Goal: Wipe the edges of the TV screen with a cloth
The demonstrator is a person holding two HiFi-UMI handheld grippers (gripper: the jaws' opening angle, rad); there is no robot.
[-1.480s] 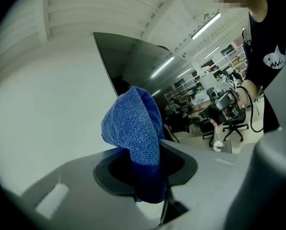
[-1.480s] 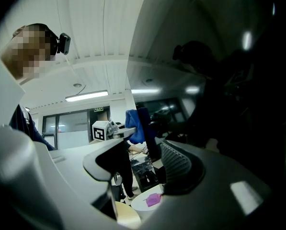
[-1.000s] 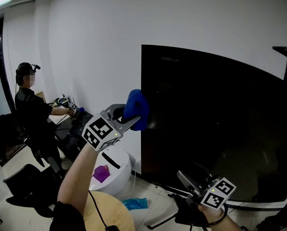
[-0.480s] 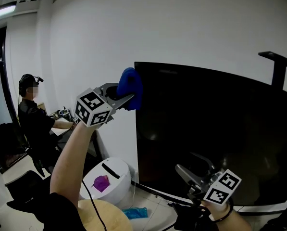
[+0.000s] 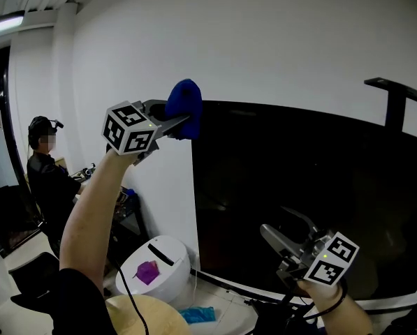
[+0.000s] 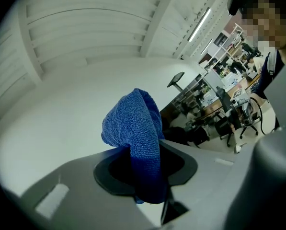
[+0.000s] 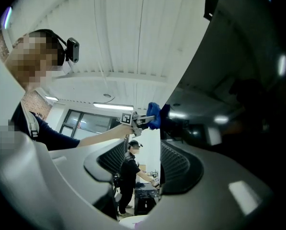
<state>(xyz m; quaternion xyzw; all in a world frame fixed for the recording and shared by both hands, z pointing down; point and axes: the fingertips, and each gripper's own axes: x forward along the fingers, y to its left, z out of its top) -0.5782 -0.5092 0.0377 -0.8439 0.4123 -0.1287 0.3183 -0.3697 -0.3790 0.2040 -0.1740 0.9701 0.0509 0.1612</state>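
Left tongs (image 5: 182, 121) clamp the cloth (image 5: 184, 103) at the TV screen's (image 5: 299, 180) ten-o'clock corner for edge wiping; the empty right tongs (image 5: 274, 223), closing, idle at five o'clock.

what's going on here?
A person with a gripper in each hand is cleaning a TV. The left gripper is raised and shut on a blue cloth, which it holds at the top left corner of the TV screen. Whether the cloth touches the edge is hard to tell. The right gripper is low in front of the screen, and its fingers are closing with nothing between them.
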